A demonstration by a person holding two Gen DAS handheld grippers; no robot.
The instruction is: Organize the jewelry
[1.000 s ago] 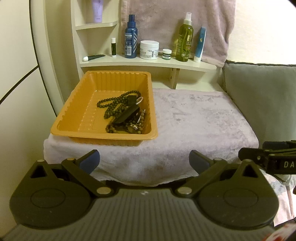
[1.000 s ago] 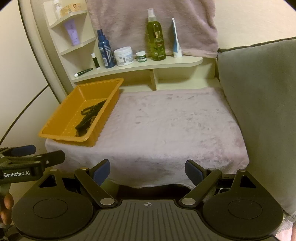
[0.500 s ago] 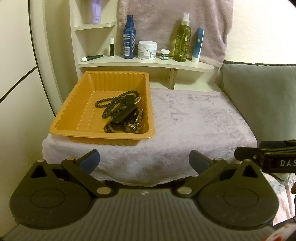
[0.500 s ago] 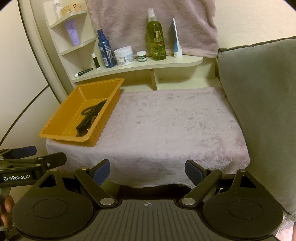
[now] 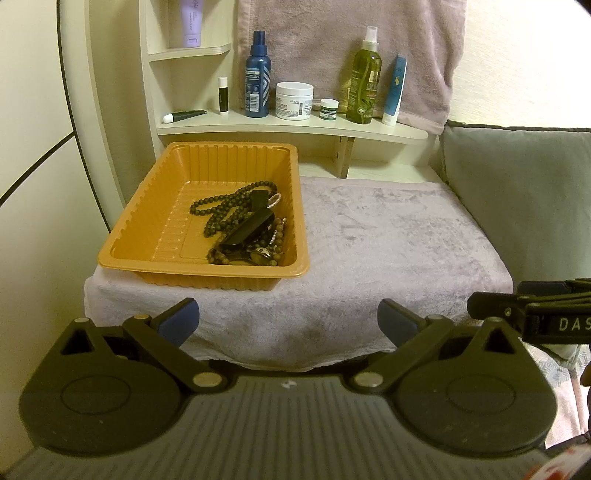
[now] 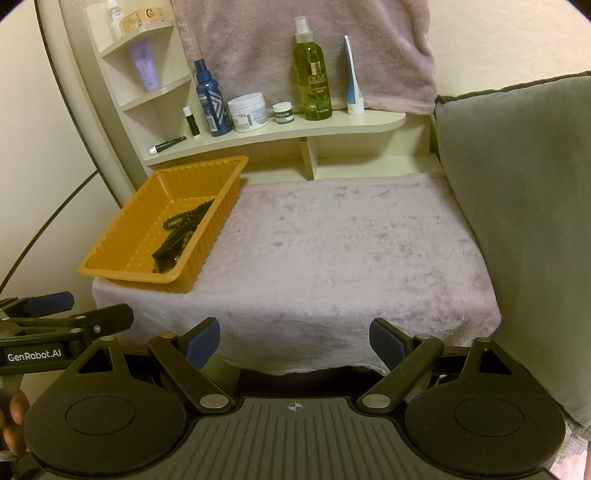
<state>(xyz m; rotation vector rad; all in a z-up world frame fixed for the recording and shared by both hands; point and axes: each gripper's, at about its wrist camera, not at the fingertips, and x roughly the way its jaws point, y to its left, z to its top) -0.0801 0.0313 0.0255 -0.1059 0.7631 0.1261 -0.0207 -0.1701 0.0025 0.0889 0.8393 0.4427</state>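
An orange plastic tray [image 5: 155, 225] sits at the left of a table covered with a mauve plush cloth [image 5: 388, 236]. In its right half lies a pile of jewelry: dark bead necklaces [image 5: 229, 205], a black clip or case [image 5: 247, 230], a white pearl strand and a watch. The tray also shows in the right wrist view [image 6: 122, 254], its beads [image 6: 181, 221] partly hidden by the wall. My left gripper [image 5: 288, 321] is open and empty, held before the table's front edge. My right gripper [image 6: 293, 338] is open and empty, at the same edge, to the right.
A curved shelf [image 5: 295, 127] behind the table holds a blue spray bottle [image 5: 257, 77], a white jar [image 5: 294, 100], a green oil bottle [image 5: 364, 77] and tubes. A mauve towel [image 5: 332, 33] hangs behind. A grey cushion [image 6: 517, 206] borders the table on the right.
Both grippers drifted slightly; the left view shifted a little so the tray sits slightly further left. Nothing was grasped or released.
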